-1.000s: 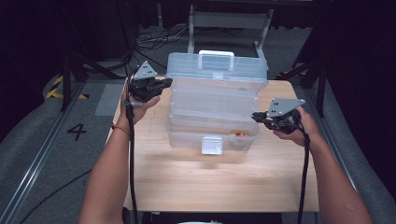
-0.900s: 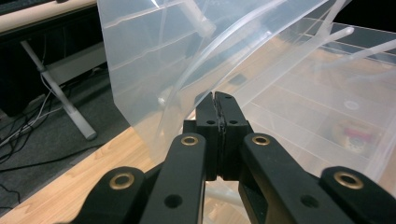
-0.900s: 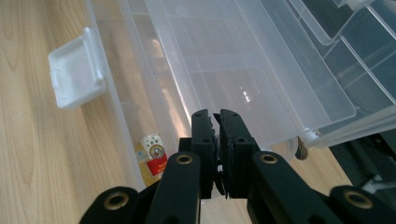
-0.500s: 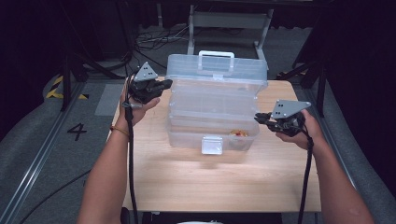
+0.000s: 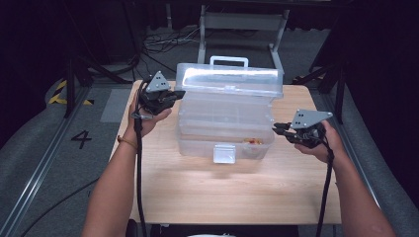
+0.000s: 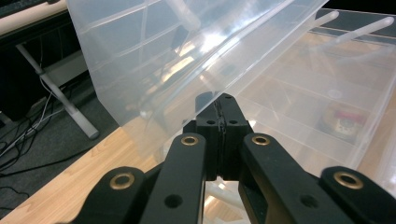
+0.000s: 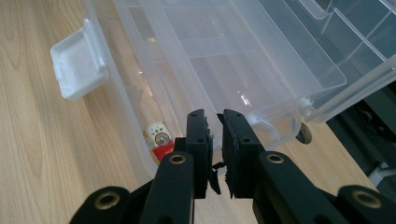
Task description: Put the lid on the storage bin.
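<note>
A clear plastic tool box (image 5: 225, 131) stands on the wooden table (image 5: 222, 192), its stepped trays fanned out. Its lid (image 5: 230, 81) with a white handle (image 5: 228, 60) is raised. My left gripper (image 5: 179, 93) is at the lid's left end, jaws shut on the lid's edge (image 6: 187, 60); the tips (image 6: 215, 98) meet right under it. My right gripper (image 5: 275, 128) hovers just off the box's right end, jaws open by a narrow gap (image 7: 214, 116) with nothing between them. A small red and gold item (image 7: 160, 140) lies in the bottom compartment (image 5: 253, 141).
The box's white latch (image 5: 224, 153) hangs at its front, also seen in the right gripper view (image 7: 77, 65). Bare wood lies in front of the box. Beyond the table are a grey metal stand (image 5: 242, 22), cables and dark floor.
My right gripper has drifted slightly right and toward the near edge, away from the box's end. The left gripper and the lid have hardly moved.
</note>
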`<control>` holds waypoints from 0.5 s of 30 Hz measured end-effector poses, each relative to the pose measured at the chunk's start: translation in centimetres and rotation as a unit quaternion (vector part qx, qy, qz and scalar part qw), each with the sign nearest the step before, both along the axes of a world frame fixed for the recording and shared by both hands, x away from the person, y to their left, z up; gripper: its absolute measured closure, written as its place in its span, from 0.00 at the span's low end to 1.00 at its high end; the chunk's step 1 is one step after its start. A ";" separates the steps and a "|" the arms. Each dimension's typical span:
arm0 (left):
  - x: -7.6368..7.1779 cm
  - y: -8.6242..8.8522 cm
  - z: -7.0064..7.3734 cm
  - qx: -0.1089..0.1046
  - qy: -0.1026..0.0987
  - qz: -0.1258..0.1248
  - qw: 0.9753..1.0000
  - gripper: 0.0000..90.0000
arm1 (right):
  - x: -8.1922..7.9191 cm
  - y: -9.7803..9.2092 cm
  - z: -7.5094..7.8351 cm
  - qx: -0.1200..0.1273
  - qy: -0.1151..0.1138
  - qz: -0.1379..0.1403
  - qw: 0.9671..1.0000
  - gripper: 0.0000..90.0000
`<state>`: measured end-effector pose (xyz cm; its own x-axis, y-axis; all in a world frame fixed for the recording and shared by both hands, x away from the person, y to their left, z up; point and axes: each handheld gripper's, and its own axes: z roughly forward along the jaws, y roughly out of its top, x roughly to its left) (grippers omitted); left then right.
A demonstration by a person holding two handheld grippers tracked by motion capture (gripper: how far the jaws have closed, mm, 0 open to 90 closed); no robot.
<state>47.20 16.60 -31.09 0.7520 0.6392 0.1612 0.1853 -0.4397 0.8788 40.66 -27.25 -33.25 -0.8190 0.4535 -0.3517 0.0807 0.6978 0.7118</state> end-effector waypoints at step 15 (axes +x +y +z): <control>-1.4 0.2 -1.2 0.005 -0.003 -0.008 1.000 1.00 | -0.2 -0.2 -0.8 0.009 0.011 0.000 1.000 0.90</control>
